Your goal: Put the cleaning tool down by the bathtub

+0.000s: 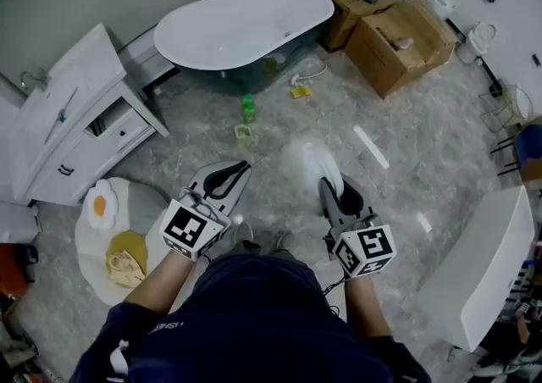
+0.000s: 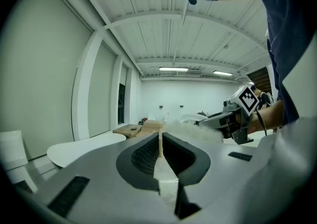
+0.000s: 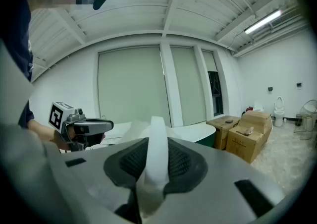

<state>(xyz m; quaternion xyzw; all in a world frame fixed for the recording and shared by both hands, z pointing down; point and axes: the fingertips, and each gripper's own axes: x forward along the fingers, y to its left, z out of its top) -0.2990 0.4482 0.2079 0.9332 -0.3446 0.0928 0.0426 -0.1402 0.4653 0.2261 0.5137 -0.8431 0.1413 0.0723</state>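
between the jaws of the right gripper [image 1: 333, 186] sits the white handle [image 3: 157, 143] of the cleaning tool [image 1: 306, 161]. the jaws are clamped on it and the fluffy head sticks out ahead of the tips, off the floor [image 1: 406, 152]. left gripper [image 1: 229, 176] is level beside it, jaws pressed together with nothing in them. the bathtub [image 1: 246, 25] is well ahead of both grippers and a bit to the left, so the tool isn't at the tub yet. step in hand looks like the carry. to do it well: keep the clamp firm, the handle is thin and the head looks floppy. walk it forward and steer clear of the green bottle [image 1: 247, 107] and the small yellow item [image 1: 301, 91], which lie between the gripper and the tub. pick bare floor just beside the tub base, tip the gripper down until the head and handle rest flat, and only then part the jaws. back out along the handle line so the pads don't drag it. the left gripper isn't needed, keep it clear.
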